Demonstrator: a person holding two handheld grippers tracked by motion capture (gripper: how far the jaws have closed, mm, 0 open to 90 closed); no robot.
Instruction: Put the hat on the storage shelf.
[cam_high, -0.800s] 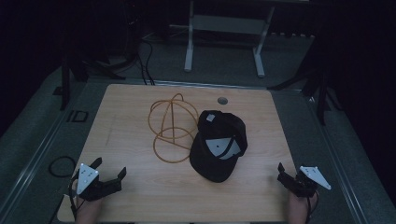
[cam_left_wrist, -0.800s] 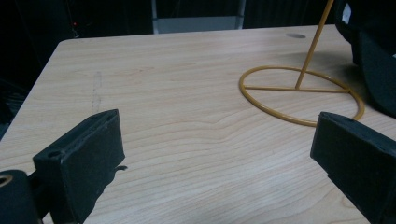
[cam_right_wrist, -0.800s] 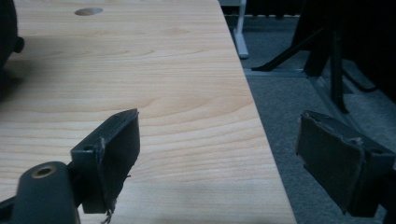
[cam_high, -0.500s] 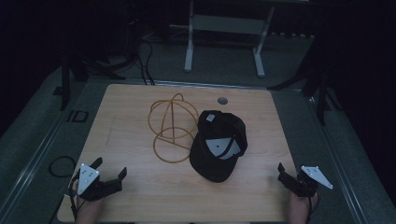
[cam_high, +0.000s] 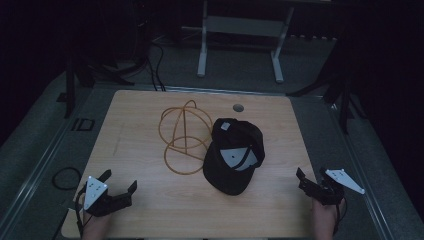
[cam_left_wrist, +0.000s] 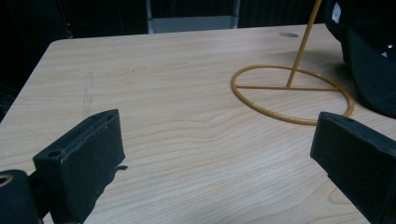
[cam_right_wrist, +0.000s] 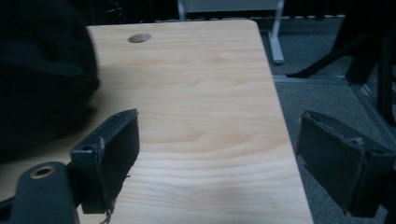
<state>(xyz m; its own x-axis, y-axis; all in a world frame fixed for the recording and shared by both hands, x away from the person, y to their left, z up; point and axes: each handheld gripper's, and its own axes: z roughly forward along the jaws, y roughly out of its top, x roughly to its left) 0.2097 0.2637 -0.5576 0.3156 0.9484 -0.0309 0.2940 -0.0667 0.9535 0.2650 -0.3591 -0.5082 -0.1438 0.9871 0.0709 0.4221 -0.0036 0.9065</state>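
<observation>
Fingers (cam_left_wrist: 79, 158) wide apart on the left gripper (cam_high: 120, 180), nothing between them; same on the right gripper (cam_high: 311, 177), pads (cam_right_wrist: 112, 149) spread and empty. Both low over the near corners of the table (cam_high: 140, 115), well apart from anything on it.

Farther in, near the middle: black cap (cam_high: 235, 160), lying upside down with its lining and white labels showing. Just left of it, orange wire stand (cam_high: 184, 135), base ring flat on the wood, hoops rising above. Cap edge at the ring, touching or only close; cannot tell which.

Likely trouble, nearest first:
- Reaching in from the left means passing the stand's upright hoops; easy to hook a jaw in the wire and tip or drag so light a frame.
- Pinching the soft crown with one gripper probably folds the cap and lets it sag; a grip on the stiffer brim looks safer.
- Lifting the cap while it leans on the ring could pull the stand along or flip it.
- Black cap and black jaws in dim light; hard to judge when the pads really close on cloth, so a miss or a thin grab seems possible.

Beyond, round grommet hole (cam_high: 238, 107) near the far edge; could catch the ring of a stand shoved that way.
</observation>
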